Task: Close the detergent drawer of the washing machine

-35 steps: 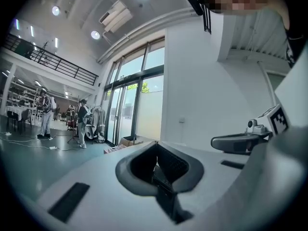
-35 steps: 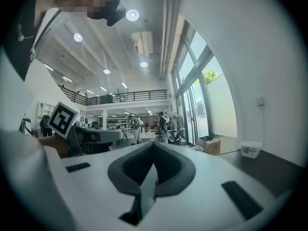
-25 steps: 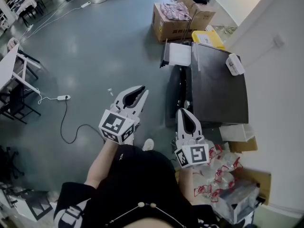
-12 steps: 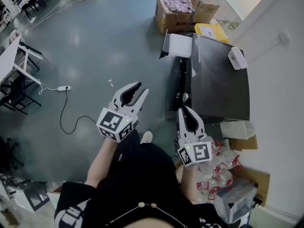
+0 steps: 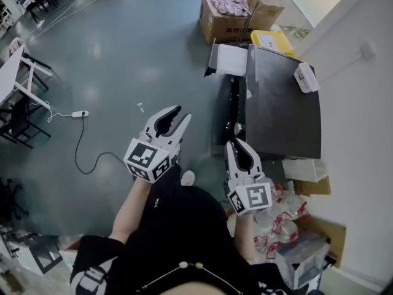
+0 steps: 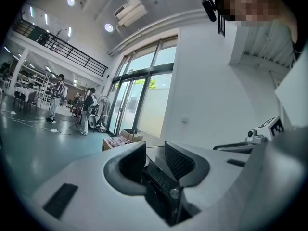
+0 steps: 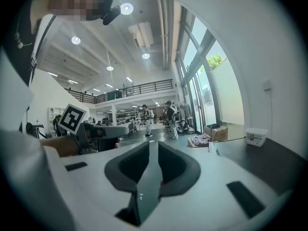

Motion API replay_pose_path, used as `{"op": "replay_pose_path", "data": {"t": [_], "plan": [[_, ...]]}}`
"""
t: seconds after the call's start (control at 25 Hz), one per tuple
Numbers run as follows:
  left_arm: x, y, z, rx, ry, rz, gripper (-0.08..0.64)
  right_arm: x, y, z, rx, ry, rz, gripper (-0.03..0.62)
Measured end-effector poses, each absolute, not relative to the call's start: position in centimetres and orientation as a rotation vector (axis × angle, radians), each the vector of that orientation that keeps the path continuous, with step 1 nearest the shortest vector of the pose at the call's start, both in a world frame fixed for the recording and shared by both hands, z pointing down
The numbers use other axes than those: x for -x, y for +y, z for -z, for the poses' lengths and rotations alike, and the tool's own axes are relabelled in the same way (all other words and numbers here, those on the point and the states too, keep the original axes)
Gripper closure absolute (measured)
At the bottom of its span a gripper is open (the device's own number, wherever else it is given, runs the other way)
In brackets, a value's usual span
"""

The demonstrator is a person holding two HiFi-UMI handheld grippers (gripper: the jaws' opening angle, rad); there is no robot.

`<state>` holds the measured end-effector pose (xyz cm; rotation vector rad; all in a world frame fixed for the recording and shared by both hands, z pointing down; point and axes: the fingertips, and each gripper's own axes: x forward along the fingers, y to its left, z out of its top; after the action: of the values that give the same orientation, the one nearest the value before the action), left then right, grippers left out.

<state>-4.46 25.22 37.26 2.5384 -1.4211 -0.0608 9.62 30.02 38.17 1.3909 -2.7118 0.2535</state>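
Note:
The dark washing machine (image 5: 285, 106) stands at the right, and its white detergent drawer (image 5: 232, 66) sticks out of the front at the far end. My left gripper (image 5: 183, 113) hovers over the floor left of the machine front. Its jaws have just been opening and stand open with nothing between them. Through them, in the left gripper view, my left gripper (image 6: 155, 150) frames the control panel and its knob (image 6: 176, 192). My right gripper (image 5: 236, 144) is shut and empty beside the machine's near front corner. In the right gripper view, my right gripper (image 7: 151, 146) has its tips together.
Cardboard boxes (image 5: 226, 14) and a yellow box (image 5: 270, 40) stand beyond the machine. A white container (image 5: 305, 78) lies on its top. Plastic bags (image 5: 285, 226) pile up at the near right. A power strip with its cable (image 5: 80, 114) lies on the floor at left, near a table (image 5: 11, 82).
The left gripper's jaws have parted from nearly closed to wide apart. Both grippers have sunk slightly. The right gripper stays shut by the machine's front.

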Motion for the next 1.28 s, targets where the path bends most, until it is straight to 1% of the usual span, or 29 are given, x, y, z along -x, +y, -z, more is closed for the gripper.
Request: {"op": "replay_pose_path", "data": {"t": [0.2, 0.84, 1.28], "plan": [[4.8, 22.5, -37.4, -2.541, -1.386, 0.062, 0.437, -9.4, 27.7, -38.2, -1.429, -2.692, -0.263, 0.532], [7.4, 10.0, -40.7, -2.505, -1.271, 0.018, 0.434, -5.4, 16.4, -41.6, -1.481, -2.597, -0.365, 0.531], [8.9, 3.6, -44.1, -2.484, -1.184, -0.069, 0.434, -3.4, 9.5, -46.3, -1.491, -2.48, -0.449, 0.528]]}}
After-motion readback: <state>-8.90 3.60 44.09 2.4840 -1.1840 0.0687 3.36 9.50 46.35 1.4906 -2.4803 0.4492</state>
